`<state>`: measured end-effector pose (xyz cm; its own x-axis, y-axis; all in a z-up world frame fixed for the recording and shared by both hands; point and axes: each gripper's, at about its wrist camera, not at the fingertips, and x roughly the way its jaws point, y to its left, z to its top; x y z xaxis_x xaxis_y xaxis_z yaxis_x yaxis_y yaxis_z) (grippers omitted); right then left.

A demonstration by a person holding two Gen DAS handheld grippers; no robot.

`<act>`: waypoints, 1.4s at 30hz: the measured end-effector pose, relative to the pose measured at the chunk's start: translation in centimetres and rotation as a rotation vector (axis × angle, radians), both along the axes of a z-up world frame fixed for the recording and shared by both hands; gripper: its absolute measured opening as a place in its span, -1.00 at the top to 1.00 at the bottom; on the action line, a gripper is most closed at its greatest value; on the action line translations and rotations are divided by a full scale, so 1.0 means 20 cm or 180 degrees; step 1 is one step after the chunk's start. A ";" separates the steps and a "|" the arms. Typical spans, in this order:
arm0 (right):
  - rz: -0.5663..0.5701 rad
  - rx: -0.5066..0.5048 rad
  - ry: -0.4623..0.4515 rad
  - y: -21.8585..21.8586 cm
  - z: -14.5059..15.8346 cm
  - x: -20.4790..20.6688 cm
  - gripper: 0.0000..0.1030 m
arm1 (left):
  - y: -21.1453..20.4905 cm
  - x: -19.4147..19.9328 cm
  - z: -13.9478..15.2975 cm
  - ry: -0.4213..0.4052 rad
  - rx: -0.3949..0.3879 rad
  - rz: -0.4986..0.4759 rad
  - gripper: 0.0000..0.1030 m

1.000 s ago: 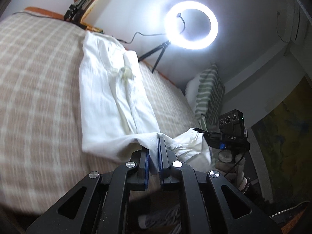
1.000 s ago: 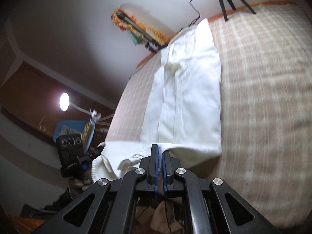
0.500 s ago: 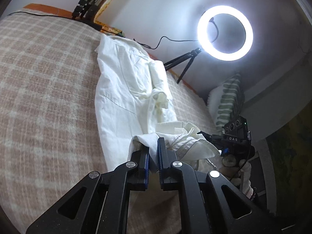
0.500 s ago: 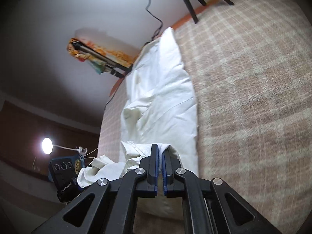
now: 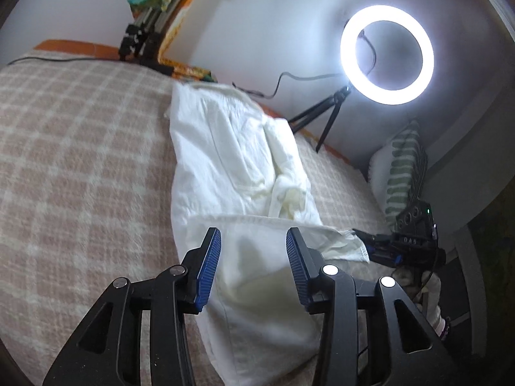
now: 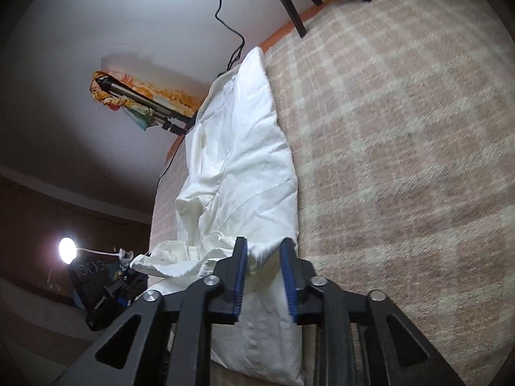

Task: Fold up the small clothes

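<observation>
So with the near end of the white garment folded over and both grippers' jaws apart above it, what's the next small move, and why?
Probably lift both grippers clear. The jaws of the left gripper and the right gripper are opening, and neither's pads press the white garment, whose near end lies folded onto the checked blanket. Backing off should leave that fold undisturbed before the next grasp.

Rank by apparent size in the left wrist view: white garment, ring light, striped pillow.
1. white garment, largest by far.
2. ring light and striped pillow look similar; the pillow is partly cut off, so unranked.
</observation>
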<state>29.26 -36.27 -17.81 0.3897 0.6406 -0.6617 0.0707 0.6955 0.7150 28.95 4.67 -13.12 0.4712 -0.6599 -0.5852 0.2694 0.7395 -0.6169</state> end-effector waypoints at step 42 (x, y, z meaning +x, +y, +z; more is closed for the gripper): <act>0.1399 -0.1050 -0.1002 0.86 0.15 -0.01 0.57 | 0.06 -0.14 -0.11 -0.0075 0.0559 0.0229 0.69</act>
